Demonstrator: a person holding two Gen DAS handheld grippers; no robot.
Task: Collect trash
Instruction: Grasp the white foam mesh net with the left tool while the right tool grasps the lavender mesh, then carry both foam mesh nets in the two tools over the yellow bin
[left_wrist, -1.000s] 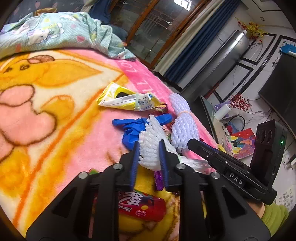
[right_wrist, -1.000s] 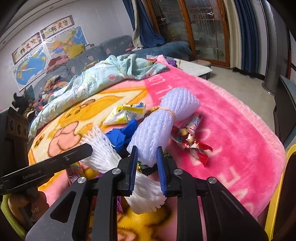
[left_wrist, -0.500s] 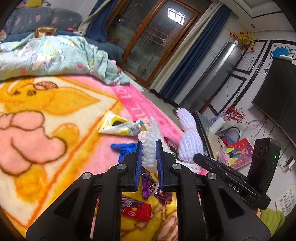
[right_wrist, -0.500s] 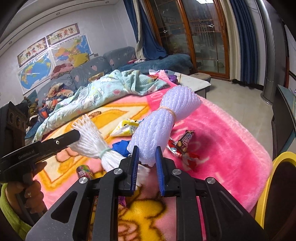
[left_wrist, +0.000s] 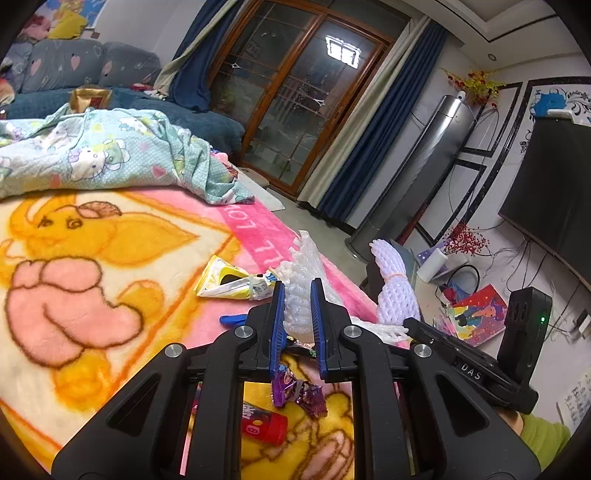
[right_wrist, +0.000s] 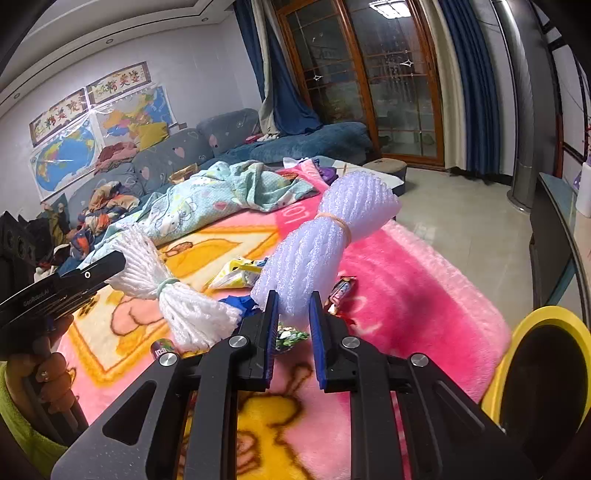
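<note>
Bin (right_wrist: 524, 332), yellow rim, inside dark, contents unclear; left tool (left_wrist: 297, 317) pinches white foam net (left_wrist: 297, 295), right tool (right_wrist: 293, 325) pinches lilac foam net (right_wrist: 314, 254).

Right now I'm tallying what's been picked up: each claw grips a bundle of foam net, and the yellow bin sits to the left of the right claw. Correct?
One slip: the yellow bin is to the right of the right claw, as the right wrist view shows. The rest holds: it grips a foam net bundle, and the left claw grips another.
</note>
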